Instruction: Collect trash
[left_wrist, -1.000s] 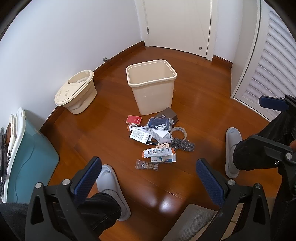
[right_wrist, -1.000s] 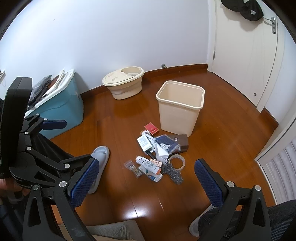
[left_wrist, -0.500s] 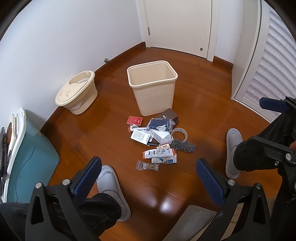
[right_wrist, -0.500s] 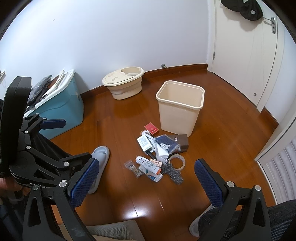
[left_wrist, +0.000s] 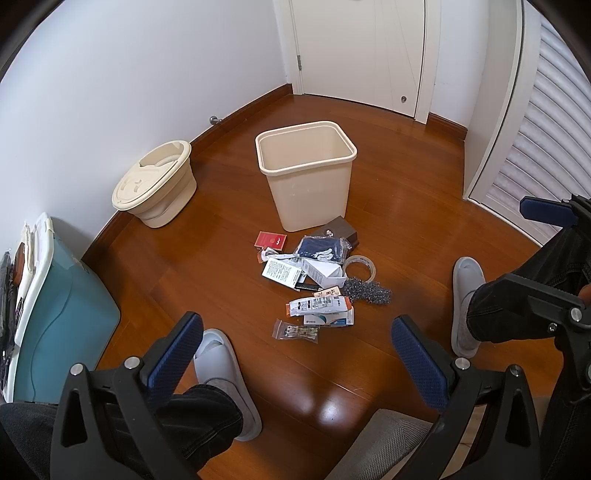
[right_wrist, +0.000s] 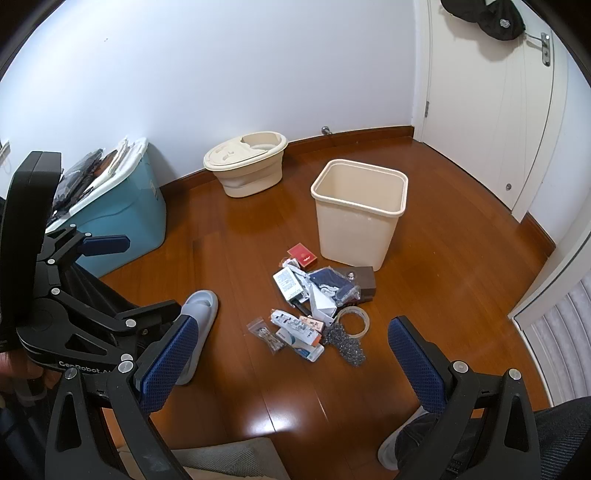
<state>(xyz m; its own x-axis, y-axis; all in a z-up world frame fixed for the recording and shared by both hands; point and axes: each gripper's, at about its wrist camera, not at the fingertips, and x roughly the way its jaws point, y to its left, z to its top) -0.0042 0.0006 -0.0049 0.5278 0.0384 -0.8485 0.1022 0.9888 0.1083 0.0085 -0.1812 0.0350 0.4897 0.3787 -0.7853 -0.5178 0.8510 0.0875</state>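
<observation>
While both grippers hang high above the wooden floor (left_wrist: 406, 206), the left gripper (left_wrist: 295, 354) has its blue fingers spread wide with nothing between them, and the right gripper (right_wrist: 291, 354) is spread just as wide and equally empty. The landmark is the cream waste bin (left_wrist: 306, 177), standing upright with its mouth uncovered. The trash pile (left_wrist: 314, 280) lies on the floor just in front of the bin: a red packet (left_wrist: 270, 239) nearest its base, a dark box (left_wrist: 341, 230) touching its front corner, then a navy bagged item (left_wrist: 323, 249), white cartons (left_wrist: 291, 273), a tape roll (left_wrist: 360, 264), a grey scouring pad (left_wrist: 367, 293), and a small clear bag (left_wrist: 295, 332) farthest from the bin.
</observation>
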